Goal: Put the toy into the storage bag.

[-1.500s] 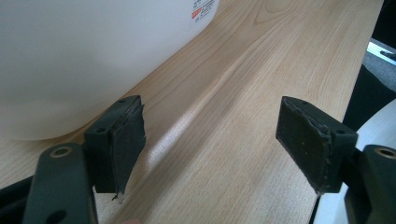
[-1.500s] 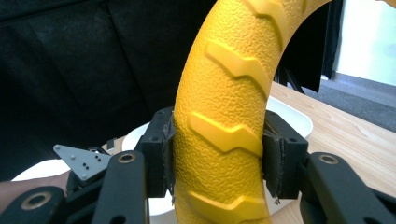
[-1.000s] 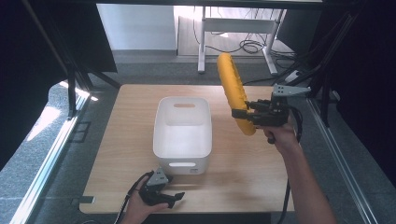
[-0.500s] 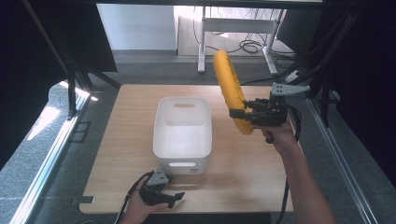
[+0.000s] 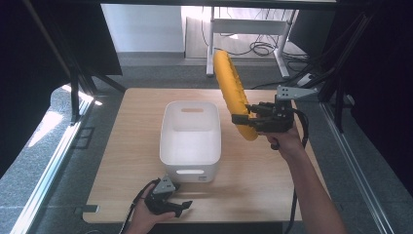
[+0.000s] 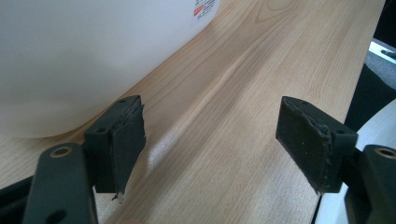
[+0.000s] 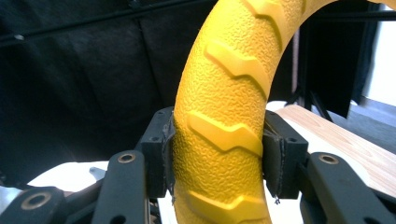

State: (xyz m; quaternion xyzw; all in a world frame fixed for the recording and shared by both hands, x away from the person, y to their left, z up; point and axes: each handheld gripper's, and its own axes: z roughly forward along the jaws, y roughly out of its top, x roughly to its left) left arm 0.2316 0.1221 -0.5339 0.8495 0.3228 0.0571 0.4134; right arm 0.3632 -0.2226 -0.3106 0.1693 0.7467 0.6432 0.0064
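Since the earlier pictures, the yellow ring (image 5: 233, 92) had drifted a little leftward, nearer the far right corner of the white bin (image 5: 191, 134), carried by the right tongs (image 5: 246, 118). Those tongs were clamped on the ring's lower part, holding it up off the bench (image 5: 272, 180) and on edge, so that from above it looked like a narrow curved bar leaning away toward the far side. In the right gripper view the ring (image 7: 224, 102) showed a pebbled, rubbery-looking skin with raised zigzag ribs along its outer face, and the two black pads pressed flat against its sides.

The bin was a smooth, rounded-cornered plastic tub with slot handles in its end walls, standing in the middle of the pale wood-grain bench. The left tongs (image 5: 170, 202) lay low at the near edge in the person's left hand (image 5: 143, 219), just beside the bin's near wall. Their jaws stood wide apart with nothing between them; in the left gripper view the pads (image 6: 127, 140) looked worn and frayed at the edges.
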